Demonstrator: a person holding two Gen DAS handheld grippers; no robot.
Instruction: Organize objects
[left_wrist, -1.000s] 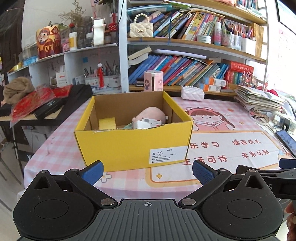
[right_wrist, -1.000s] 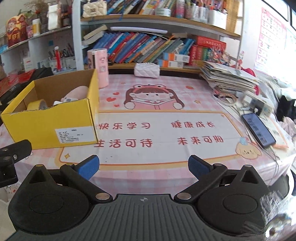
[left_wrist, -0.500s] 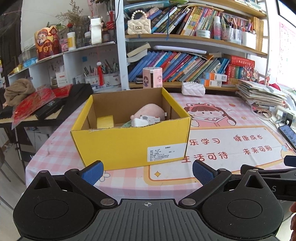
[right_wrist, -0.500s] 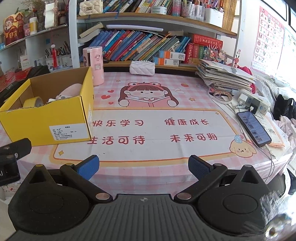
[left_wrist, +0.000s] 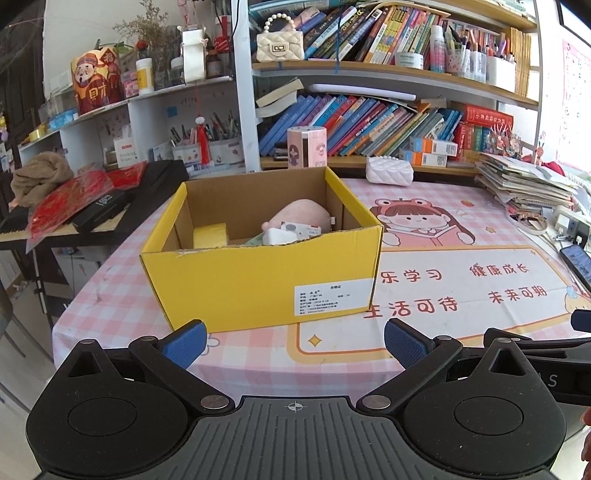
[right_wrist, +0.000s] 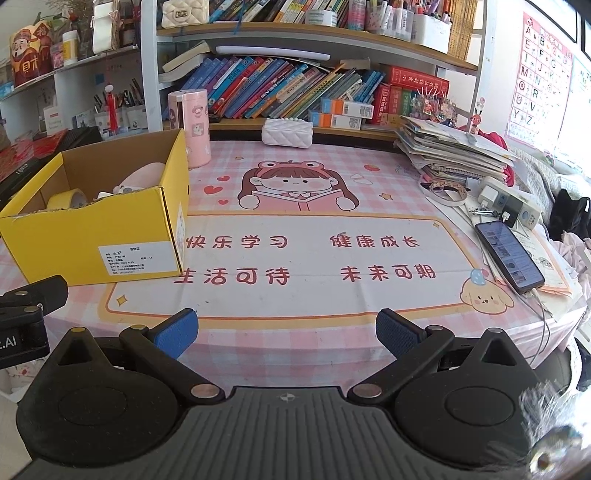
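Note:
A yellow cardboard box (left_wrist: 258, 288) (right_wrist: 92, 236) stands on the left of the pink desk mat (right_wrist: 314, 258). Inside it lie a pink plush toy (left_wrist: 299, 216), a yellow tape roll (left_wrist: 209, 236) (right_wrist: 68, 199) and a small white item (left_wrist: 280, 236). My left gripper (left_wrist: 293, 343) is open and empty, held just short of the box's front wall. My right gripper (right_wrist: 286, 330) is open and empty too, over the mat's front edge. Part of the right gripper shows at the right edge of the left wrist view.
A pink cylinder (right_wrist: 189, 127) and a white quilted pouch (right_wrist: 287, 132) stand at the back. A paper stack (right_wrist: 450, 147), a power strip (right_wrist: 509, 203) and a phone (right_wrist: 509, 254) fill the right side. Bookshelves (left_wrist: 369, 122) rise behind; a keyboard stand (left_wrist: 92, 206) is left.
Both grippers have drawn back and risen a little from the table, so the box looks smaller and lower. Both stay open. Nothing on the table has moved.

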